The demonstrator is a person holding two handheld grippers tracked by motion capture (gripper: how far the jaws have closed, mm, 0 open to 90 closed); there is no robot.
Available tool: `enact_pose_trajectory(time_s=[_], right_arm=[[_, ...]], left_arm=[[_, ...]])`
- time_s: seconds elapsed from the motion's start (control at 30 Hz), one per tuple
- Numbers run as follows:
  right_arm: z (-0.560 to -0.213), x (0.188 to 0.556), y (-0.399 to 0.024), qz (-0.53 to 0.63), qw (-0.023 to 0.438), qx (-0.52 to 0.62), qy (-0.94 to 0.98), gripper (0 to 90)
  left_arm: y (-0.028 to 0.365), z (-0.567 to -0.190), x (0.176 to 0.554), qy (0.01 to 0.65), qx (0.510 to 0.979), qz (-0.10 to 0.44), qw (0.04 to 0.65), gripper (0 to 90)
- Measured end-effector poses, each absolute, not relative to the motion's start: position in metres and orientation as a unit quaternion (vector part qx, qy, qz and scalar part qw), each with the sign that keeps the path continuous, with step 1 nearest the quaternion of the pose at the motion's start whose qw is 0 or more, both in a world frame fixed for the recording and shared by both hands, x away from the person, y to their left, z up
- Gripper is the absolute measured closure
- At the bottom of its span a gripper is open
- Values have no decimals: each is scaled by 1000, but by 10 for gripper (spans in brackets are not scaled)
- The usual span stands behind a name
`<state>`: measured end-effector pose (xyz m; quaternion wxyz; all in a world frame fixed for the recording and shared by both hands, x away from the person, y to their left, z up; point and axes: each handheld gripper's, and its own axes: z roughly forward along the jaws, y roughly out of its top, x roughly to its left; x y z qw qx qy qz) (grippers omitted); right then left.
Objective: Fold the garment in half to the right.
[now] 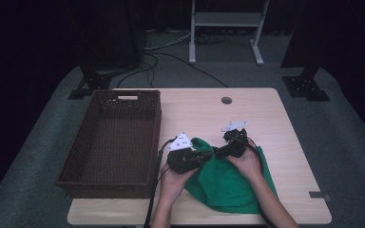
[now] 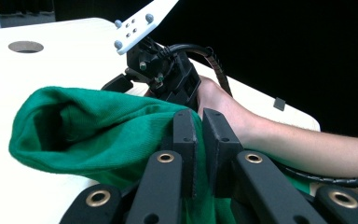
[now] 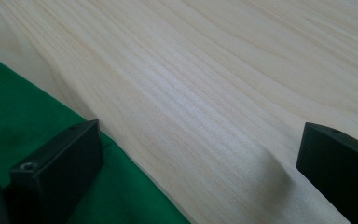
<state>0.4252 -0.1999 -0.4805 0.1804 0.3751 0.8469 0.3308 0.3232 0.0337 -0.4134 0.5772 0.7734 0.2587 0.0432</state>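
A green cloth point(image 1: 228, 183) lies bunched on the near middle of the light wooden table point(image 1: 266, 114). My left gripper point(image 1: 208, 154) is at the cloth's left edge. In the left gripper view its jaws point(image 2: 198, 116) are shut on a fold of the green cloth point(image 2: 88, 126), lifting it off the wood. My right gripper point(image 1: 228, 145) is at the cloth's far edge, held by a hand. In the right gripper view its jaws point(image 3: 200, 144) stand wide open over bare table point(image 3: 214, 70), with the left finger above the cloth point(image 3: 18, 116) and nothing between them.
A brown wicker basket point(image 1: 114, 142), empty inside, stands along the table's left side. A round cable hole point(image 1: 226, 100) is near the far edge. A small dark tape patch point(image 1: 319, 194) marks the near right corner.
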Motion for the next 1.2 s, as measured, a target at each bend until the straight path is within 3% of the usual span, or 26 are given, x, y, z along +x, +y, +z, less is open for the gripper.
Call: enact_pose_trajectory(time_s=[0.2, 0.4, 0.67, 1.2], right_arm=[[-469, 417, -216, 346, 166, 361, 850, 0], [-446, 384, -256, 379, 129, 307, 863, 0], [-466, 330, -291, 345, 98, 265, 895, 0], [-483, 316, -276, 353, 94, 234, 901, 0]], left_arm=[[39, -413, 324, 265, 772, 44, 576, 845], [43, -413, 325, 269, 772, 46, 575, 845], [42, -414, 324, 269, 774, 47, 571, 845], [48, -410, 320, 268, 775, 52, 570, 845]])
